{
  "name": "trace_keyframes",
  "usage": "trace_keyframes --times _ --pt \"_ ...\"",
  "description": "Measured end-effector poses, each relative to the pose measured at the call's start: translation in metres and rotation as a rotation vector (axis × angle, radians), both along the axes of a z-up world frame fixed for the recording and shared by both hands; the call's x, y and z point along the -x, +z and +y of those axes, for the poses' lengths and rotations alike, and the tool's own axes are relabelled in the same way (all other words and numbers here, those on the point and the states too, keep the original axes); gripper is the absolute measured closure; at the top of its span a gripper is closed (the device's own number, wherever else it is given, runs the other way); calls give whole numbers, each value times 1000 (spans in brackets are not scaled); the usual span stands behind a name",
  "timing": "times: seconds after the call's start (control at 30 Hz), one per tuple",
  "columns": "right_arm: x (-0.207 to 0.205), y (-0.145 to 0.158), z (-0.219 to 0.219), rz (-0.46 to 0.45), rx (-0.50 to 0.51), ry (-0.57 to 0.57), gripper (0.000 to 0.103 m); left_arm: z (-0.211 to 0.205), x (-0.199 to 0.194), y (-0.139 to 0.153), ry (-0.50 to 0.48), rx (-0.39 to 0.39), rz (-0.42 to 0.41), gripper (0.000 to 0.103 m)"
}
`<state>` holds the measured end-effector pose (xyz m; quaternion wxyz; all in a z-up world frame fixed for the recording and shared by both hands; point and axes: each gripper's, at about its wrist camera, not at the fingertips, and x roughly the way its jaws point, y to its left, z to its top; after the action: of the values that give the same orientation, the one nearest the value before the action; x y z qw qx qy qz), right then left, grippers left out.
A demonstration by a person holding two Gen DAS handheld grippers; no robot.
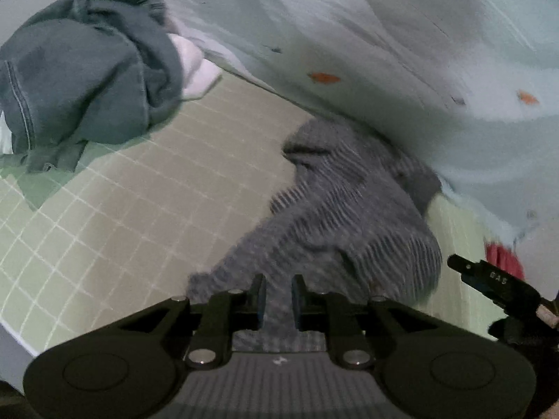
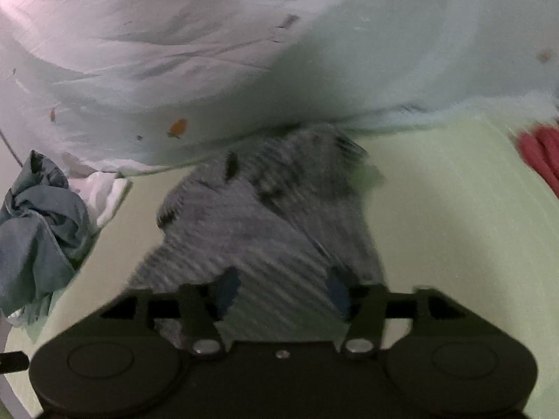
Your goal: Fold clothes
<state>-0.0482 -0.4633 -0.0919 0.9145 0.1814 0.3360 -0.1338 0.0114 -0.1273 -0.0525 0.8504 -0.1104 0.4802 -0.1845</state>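
A grey striped garment (image 1: 335,209) lies crumpled on the green gridded mat (image 1: 139,181). In the left wrist view my left gripper (image 1: 278,296) hovers at its near edge. The jaws stand a narrow gap apart, with striped cloth showing in the gap and the pads not pressing on it. The right wrist view shows the same garment (image 2: 265,216) under my right gripper (image 2: 283,291), which is wide open over the cloth with nothing pinched. The picture is blurred.
A dark teal garment (image 1: 80,80) (image 2: 38,223) is heaped at the left beside a white cloth (image 1: 195,66) (image 2: 104,192). A pale blue sheet with orange prints (image 1: 349,35) (image 2: 244,52) bounds the far side. Red cloth (image 1: 503,258) (image 2: 541,153) lies at the right.
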Motion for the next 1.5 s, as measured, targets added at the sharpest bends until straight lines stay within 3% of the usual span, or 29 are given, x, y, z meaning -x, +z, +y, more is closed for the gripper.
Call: trace_keyframes --times 0.03,0.2,0.27,0.3,0.33,0.43,0.57,0.7,0.9,1.07,1.17,1.23,1.37,1.5 --pt "-19 -1 1 -2 12 16 23 3 -8 0 7 -5 3 82" --pt "-112 -24 4 48 47 55 22 13 -42 -5 20 -36 18 80" --pt "-133 -39 2 109 16 67 42 16 -53 -10 21 -37 33 80" --pt "-138 -45 1 134 -9 77 86 17 -57 -12 19 -37 40 80" --pt "-138 -49 2 152 -33 77 101 17 -61 -14 15 -39 47 80" --pt "-104 -41 9 76 -20 101 102 13 -70 -18 -1 -49 56 80" --pt "-29 -26 22 67 -45 136 102 0 -65 -15 -28 -41 40 80" --pt "58 -32 26 132 -91 136 102 -21 -42 -12 -63 -37 29 80" --pt "154 -52 14 217 -173 8 102 -52 6 -9 -125 -53 39 80" --pt "181 -40 4 196 -135 -9 100 -64 35 -10 -128 -65 62 79" --pt "188 -33 2 178 -126 -24 92 -65 49 -6 -125 -76 48 73" --pt "189 -27 0 151 -119 -41 75 -64 54 -3 -118 -85 32 70" --pt "172 -10 -5 103 -48 -58 60 -57 53 2 -86 -93 19 64" --pt "137 4 -3 89 75 -34 29 -53 34 6 -59 -90 17 55"
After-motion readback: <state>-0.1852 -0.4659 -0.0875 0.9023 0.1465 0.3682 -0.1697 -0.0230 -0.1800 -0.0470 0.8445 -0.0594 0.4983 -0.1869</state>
